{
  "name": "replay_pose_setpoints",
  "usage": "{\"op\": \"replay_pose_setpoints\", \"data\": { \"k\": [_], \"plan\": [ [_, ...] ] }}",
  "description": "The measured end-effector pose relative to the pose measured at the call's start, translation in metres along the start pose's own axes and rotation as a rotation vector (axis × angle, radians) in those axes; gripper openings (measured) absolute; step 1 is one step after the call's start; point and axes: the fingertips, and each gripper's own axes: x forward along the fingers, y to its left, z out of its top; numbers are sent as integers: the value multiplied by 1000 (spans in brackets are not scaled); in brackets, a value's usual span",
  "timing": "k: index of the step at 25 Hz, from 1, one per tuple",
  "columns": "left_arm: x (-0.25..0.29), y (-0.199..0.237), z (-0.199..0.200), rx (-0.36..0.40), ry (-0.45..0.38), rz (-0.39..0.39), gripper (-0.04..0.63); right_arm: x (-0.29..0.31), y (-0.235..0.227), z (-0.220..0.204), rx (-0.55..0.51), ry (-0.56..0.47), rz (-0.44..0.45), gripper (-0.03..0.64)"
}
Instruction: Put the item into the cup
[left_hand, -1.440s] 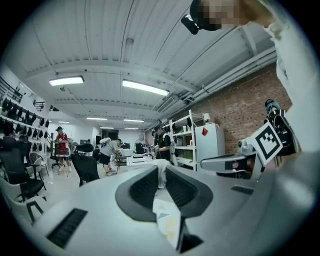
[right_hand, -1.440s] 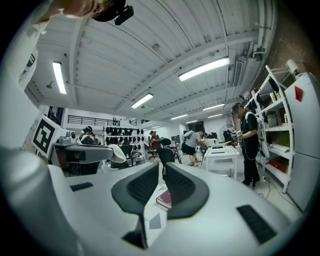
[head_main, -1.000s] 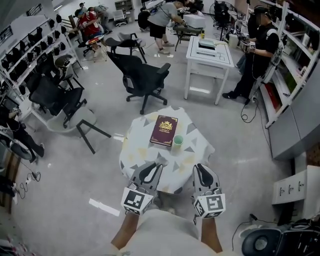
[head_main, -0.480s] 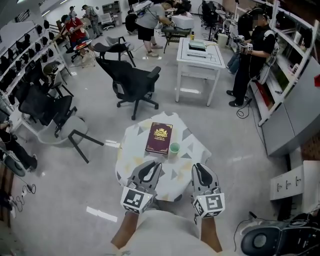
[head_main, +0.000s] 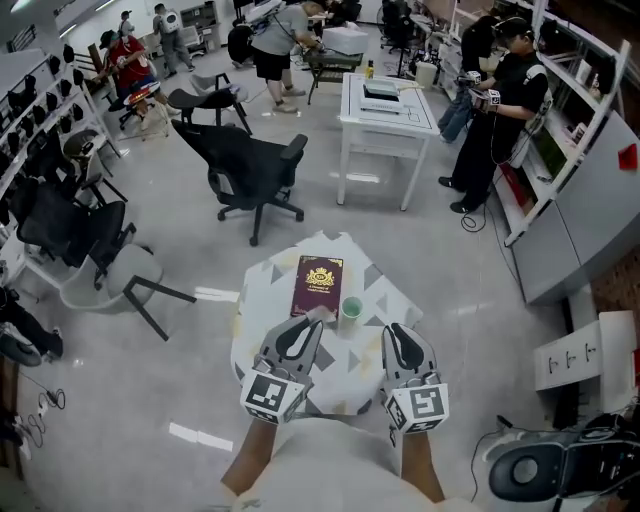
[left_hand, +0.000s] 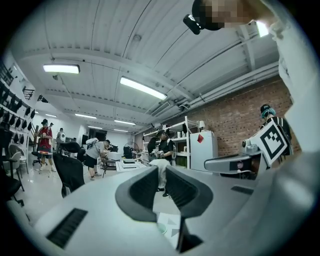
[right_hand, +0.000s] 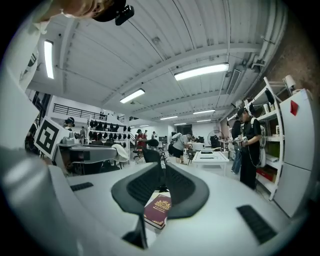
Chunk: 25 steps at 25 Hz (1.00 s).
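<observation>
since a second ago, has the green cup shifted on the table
No: the cup still sits by the book's near right corner, same as before.

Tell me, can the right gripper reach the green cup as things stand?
Probably yes: the green cup sits beside the book just ahead of the right gripper with nothing between, though its jaws are together.

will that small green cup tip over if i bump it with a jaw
The small green cup looks light for its size, so a sideways push would probably slide or tip it. It stands on a patterned tablecloth, which might bunch and catch its base.
</observation>
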Motion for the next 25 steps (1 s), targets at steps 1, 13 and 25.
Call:
{"op": "replay_pose_setpoints", "data": {
  "k": [1, 13, 25],
  "plan": [
    [3, 5, -1, -4, -1, -7, 55, 5, 1, 1, -1, 0, -8, 49],
    [27, 55, -17, -64, 8, -90, 55, 54, 19, -5, -12, 50, -83, 49],
    [54, 75, -42, -128, 40, -154, 55, 69, 11, -21, -19, 134, -180, 49]
  ]
}}
